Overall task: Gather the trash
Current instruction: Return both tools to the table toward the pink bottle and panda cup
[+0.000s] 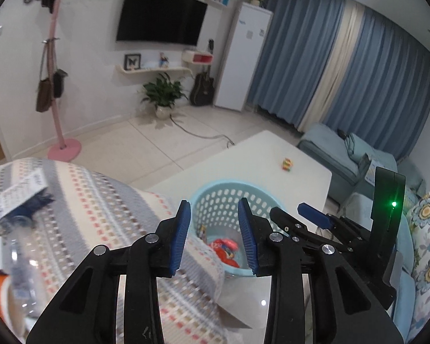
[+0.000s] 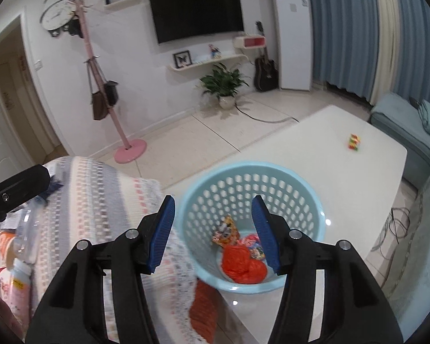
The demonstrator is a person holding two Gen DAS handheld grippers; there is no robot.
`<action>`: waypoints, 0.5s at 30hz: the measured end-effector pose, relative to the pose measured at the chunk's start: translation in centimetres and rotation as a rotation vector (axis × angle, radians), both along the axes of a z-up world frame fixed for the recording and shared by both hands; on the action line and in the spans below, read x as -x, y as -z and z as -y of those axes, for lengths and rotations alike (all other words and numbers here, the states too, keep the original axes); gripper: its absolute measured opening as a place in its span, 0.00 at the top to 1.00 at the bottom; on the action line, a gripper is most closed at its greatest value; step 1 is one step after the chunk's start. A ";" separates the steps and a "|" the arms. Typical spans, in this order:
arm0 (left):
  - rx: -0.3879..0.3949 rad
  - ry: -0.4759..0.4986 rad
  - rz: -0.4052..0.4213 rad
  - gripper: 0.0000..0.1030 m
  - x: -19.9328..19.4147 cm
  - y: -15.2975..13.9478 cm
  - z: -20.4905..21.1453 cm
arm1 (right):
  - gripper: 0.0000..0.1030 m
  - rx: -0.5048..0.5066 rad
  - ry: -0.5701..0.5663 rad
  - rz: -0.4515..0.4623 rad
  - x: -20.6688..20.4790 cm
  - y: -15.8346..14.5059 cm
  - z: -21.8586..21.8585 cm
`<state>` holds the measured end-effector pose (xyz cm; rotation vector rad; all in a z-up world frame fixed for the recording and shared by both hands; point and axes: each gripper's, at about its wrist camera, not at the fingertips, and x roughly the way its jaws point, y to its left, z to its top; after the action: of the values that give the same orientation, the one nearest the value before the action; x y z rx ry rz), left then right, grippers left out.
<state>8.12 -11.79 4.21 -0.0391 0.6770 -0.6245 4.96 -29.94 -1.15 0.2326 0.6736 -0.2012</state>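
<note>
Both tongs, left gripper (image 1: 215,235) and right gripper (image 2: 213,233), hang released above the perforated light-blue plastic basket (image 2: 272,172) holding red wrappers (image 2: 240,263). Judged next: fetch the small multicoloured scrap (image 2: 354,142) near the white table's (image 2: 286,149) far edge.

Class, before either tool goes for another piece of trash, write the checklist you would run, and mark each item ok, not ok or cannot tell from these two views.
1. Left tool open and holding nothing: ok.
2. Right tool open and holding nothing: ok.
3. Blue basket upright, mouth unobstructed: ok.
4. Basket has room above the orange wrappers: ok.
5. Trash left to collect: not ok; a clear plastic bottle lies by the striped cushion, and a small colourful item sits on the white table.
6. Bottle reachable without shifting the cushion: cannot tell.
</note>
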 end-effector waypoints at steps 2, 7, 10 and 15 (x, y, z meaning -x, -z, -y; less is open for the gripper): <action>0.015 -0.019 0.015 0.68 0.7 -0.7 -1.3 | 0.49 0.010 -0.030 0.021 0.4 -1.0 -1.7; 0.062 -0.081 0.055 0.65 2.8 -2.6 -5.8 | 0.49 0.042 -0.110 0.071 1.1 -3.3 -5.8; 0.087 -0.130 0.086 0.63 4.0 -3.6 -9.1 | 0.49 0.061 -0.158 0.098 1.6 -4.2 -8.2; 0.114 -0.212 0.124 0.60 6.3 -4.4 -14.7 | 0.49 0.095 -0.246 0.125 2.1 -5.3 -12.9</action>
<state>1.82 2.94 8.61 -0.1740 0.5085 -0.4569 2.86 -17.01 4.12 0.0690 0.5614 0.0171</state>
